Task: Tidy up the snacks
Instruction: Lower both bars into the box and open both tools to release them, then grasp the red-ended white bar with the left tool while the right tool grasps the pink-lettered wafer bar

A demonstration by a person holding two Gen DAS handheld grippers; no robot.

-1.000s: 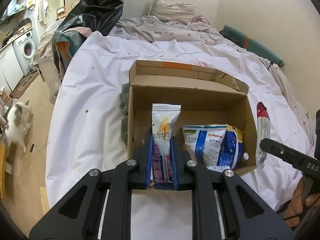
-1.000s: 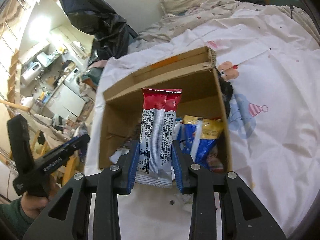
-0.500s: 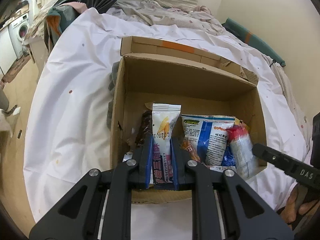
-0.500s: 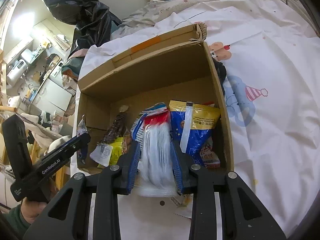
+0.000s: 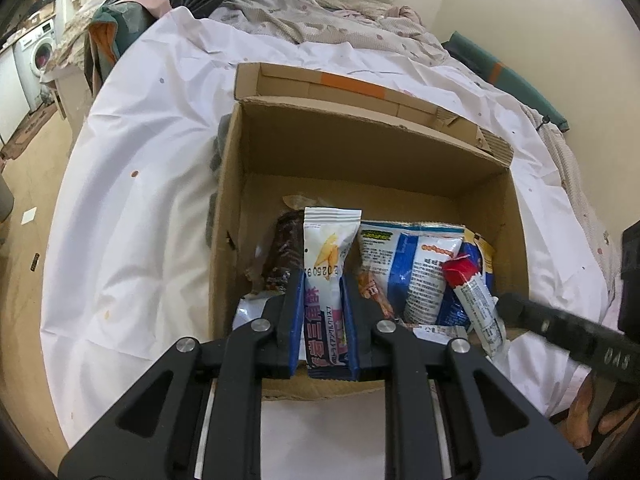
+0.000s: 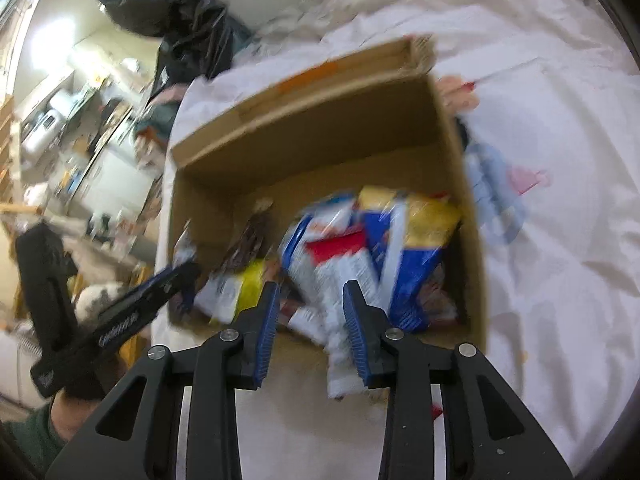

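- While the cardboard box point(image 5: 496, 216) sits open on a crinkly white sheet point(image 5: 132, 220), the left gripper point(image 5: 322, 318) has its blue pads pinching a slim glossy white snack packet point(image 5: 326, 264), upright, just inside the box's near wall.
- Right gripper point(image 6: 308, 320): its jaws are opening. A long red-and-white wrapper point(image 6: 340, 276) is between them, tilted, its top in the box and its tail over the near rim; too blurry to tell if either pad touches it.
- Inside the box: a crumpled blue-and-white bag point(image 5: 416, 268), a dark lumpy packet point(image 5: 286, 254) on the left, a yellow-topped blue bag point(image 6: 412, 236) on the right.
- Box is plain corrugated brown with a strip of orange tape point(image 5: 348, 83) on the far flap.
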